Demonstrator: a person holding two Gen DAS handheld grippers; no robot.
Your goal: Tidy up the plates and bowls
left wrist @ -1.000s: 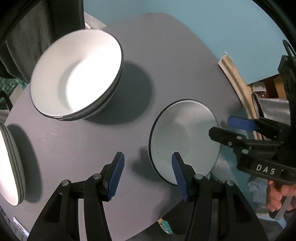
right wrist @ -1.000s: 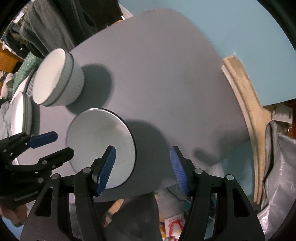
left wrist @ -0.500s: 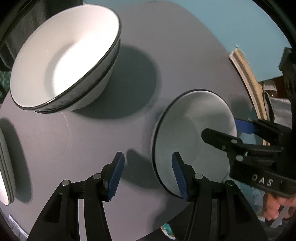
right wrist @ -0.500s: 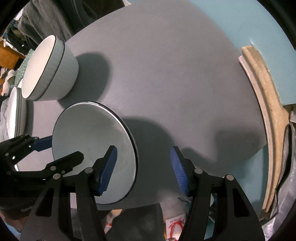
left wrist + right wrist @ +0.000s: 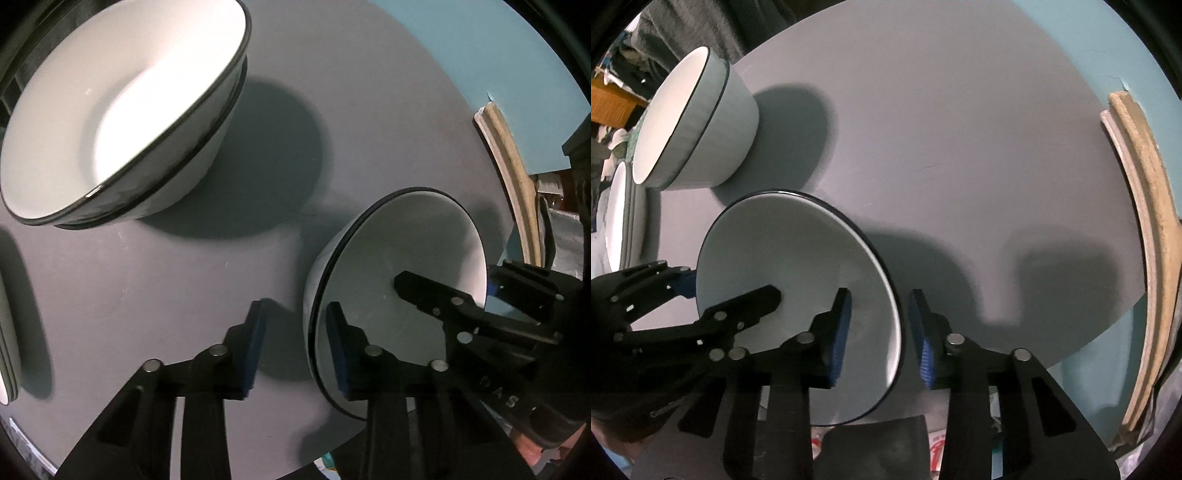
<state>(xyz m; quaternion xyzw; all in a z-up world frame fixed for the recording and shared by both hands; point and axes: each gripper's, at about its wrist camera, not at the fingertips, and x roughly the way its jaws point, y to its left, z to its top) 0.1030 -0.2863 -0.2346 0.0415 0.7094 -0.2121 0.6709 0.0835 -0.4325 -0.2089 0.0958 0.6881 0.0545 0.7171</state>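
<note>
**Both claws straddle the rim of the small bowl**

We see a round grey desk [image 5: 960,155] with a small white bowl [image 5: 783,280] with a dark rim sitting near its front edge. Our left claw [image 5: 293,347] points steeply down over the bowl's left rim: one blue pad is inside the bowl, the other outside over the desk. Its jaws have just been closing, with the rim between them, yet a gap still shows on either side, so we read no firm grip. Our right claw [image 5: 879,332] does the same on the opposite rim, one pad inside and one outside; its jaws too have just been closing around the wall, with some space still visible.

Behind the small bowl, well apart from it, stands a stack of larger bowls [image 5: 122,110], white inside, dark-rimmed. At the far left edge of the desk lies a stack of plates [image 5: 622,218], only partly in view. A beige curved strip [image 5: 1141,229] lies beyond the desk on the right.
</note>
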